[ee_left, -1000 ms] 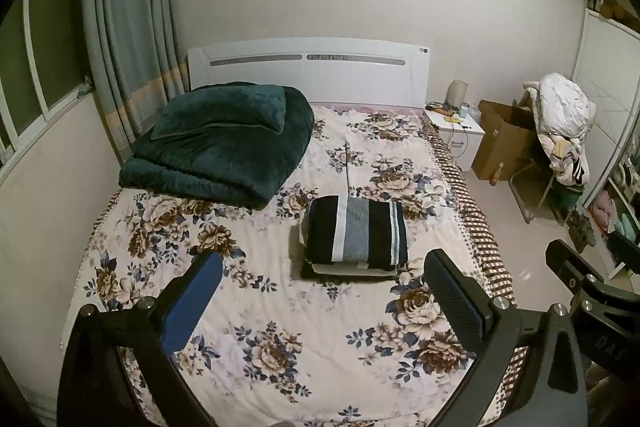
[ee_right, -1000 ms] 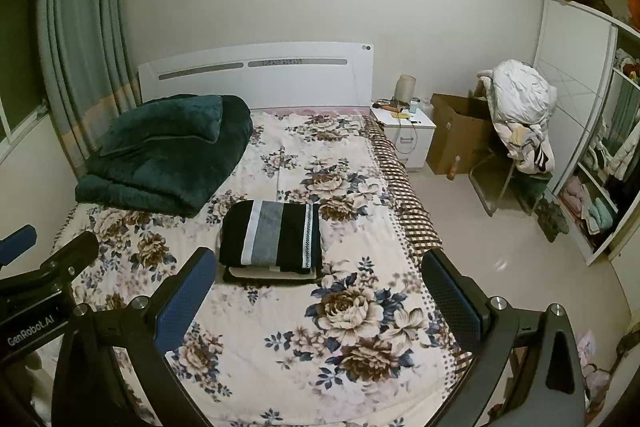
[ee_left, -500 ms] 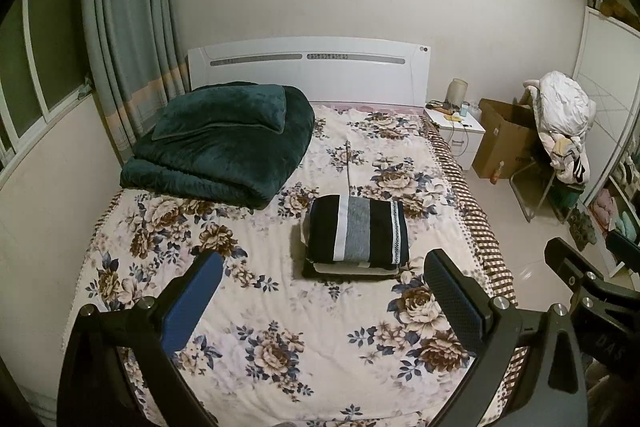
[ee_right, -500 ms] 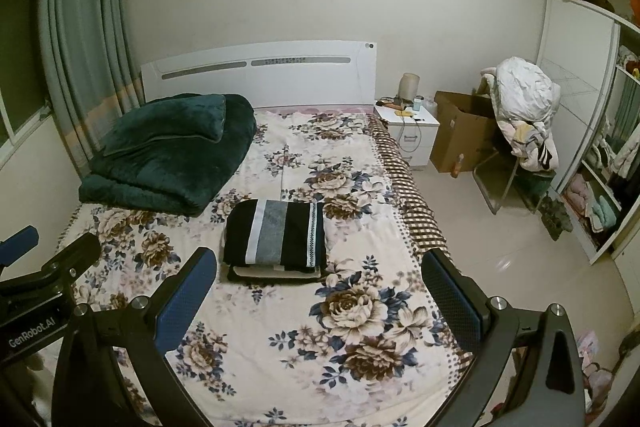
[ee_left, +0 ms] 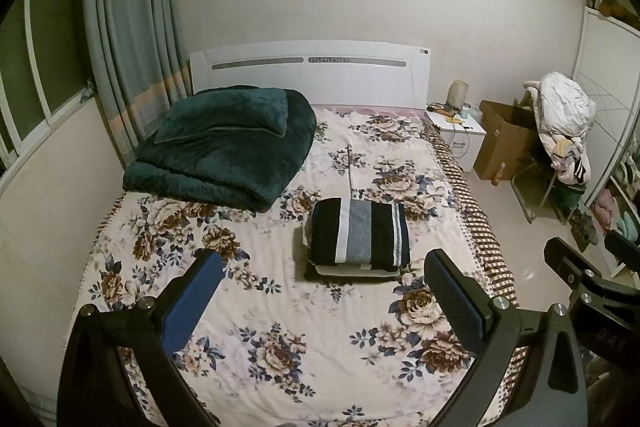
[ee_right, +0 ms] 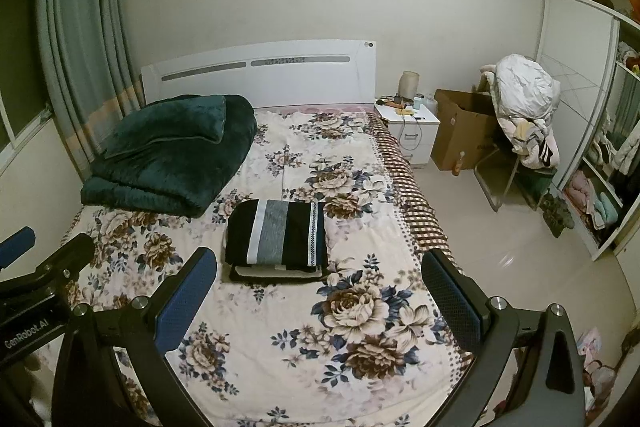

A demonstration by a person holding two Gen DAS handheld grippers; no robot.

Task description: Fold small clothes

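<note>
Striped knit stack (ee_left: 360,233), rectangular | plush green blanket (ee_left: 224,147) | floral bedspread (ee_left: 280,307)

A home bedroom — floral-covered bed (ee_left: 280,327), white headboard (ee_left: 308,75), nightstand (ee_right: 412,131), curtains (ee_left: 128,47).

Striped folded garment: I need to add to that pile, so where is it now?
In both wrist views the striped folded garment tops a small stack mid-bed on the floral bedspread, just right of the green blanket.

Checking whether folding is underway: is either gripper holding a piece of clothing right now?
No, the left gripper and right gripper are open and empty above the bed.
</note>
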